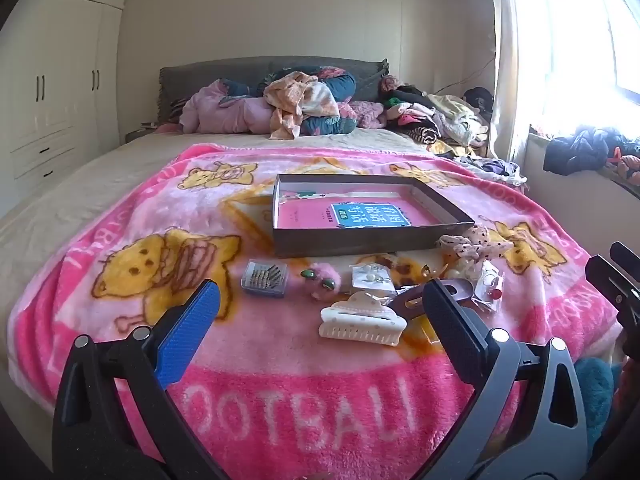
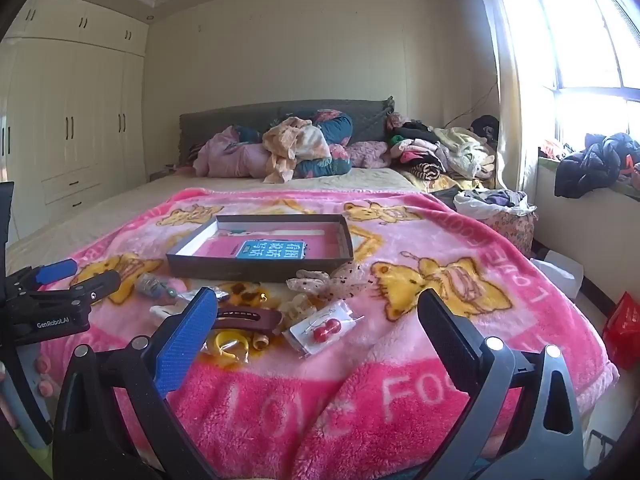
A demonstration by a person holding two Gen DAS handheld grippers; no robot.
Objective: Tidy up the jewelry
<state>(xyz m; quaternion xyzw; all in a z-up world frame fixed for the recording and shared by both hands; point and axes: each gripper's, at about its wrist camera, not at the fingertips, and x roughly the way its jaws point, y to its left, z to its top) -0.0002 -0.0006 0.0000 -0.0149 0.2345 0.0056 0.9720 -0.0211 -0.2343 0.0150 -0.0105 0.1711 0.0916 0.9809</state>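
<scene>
Both tongs wide open, empty: left tongs (image 1: 320, 312) over white hair claw (image 1: 362, 320), right tongs (image 2: 316, 316) over red earring card (image 2: 322, 330). Jewelry near blanket's (image 2: 400, 392) front edge, before tray (image 1: 372, 236).

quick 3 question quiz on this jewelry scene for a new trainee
1. True or false: the left gripper is shut on the white claw clip.
2. Which item lies nearest the right gripper? A: red bead earrings on a card; B: clear box of pins; C: spotted scrunchie
3. Fill in: the shallow tray rests on the pink ____.

Key: 1 false, it is open above the clip. 2 A. 3 blanket.
</scene>
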